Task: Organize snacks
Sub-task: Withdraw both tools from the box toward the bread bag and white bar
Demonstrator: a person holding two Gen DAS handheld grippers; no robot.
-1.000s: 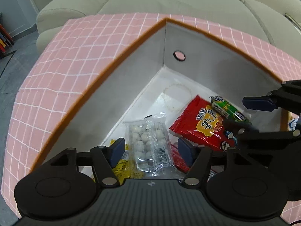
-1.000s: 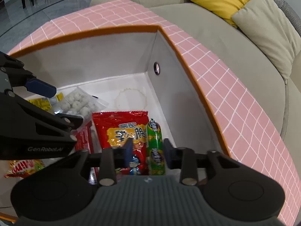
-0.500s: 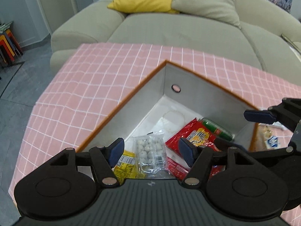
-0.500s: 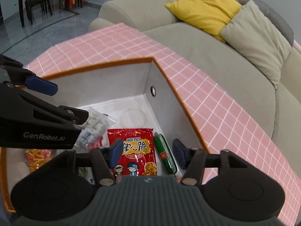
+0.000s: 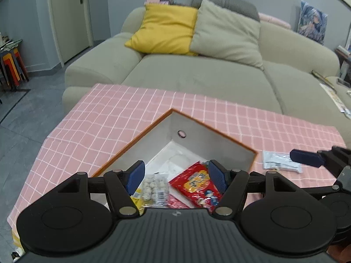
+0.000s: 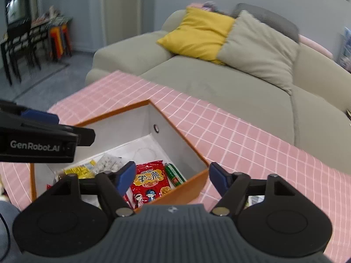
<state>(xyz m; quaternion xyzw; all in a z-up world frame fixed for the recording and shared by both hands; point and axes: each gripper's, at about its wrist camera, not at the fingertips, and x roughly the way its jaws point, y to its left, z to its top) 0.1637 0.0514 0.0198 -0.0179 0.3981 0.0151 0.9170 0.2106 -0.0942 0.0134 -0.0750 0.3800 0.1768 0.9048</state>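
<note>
A home living room: a beige sofa fills the upper middle of the frame with a yellow cushion against its back, an interior door stands upper left, and stacked coloured stools sit at far left

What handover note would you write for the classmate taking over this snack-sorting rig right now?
Left gripper: open, empty, above the box.
Right gripper: open, empty, over the box's near corner.
In the orange-rimmed box: red snack bag, green sausage stick, clear bag of white balls, yellow packet.
Left: a clear packet lies on the pink checked cloth, outside the box; likely next.
</note>
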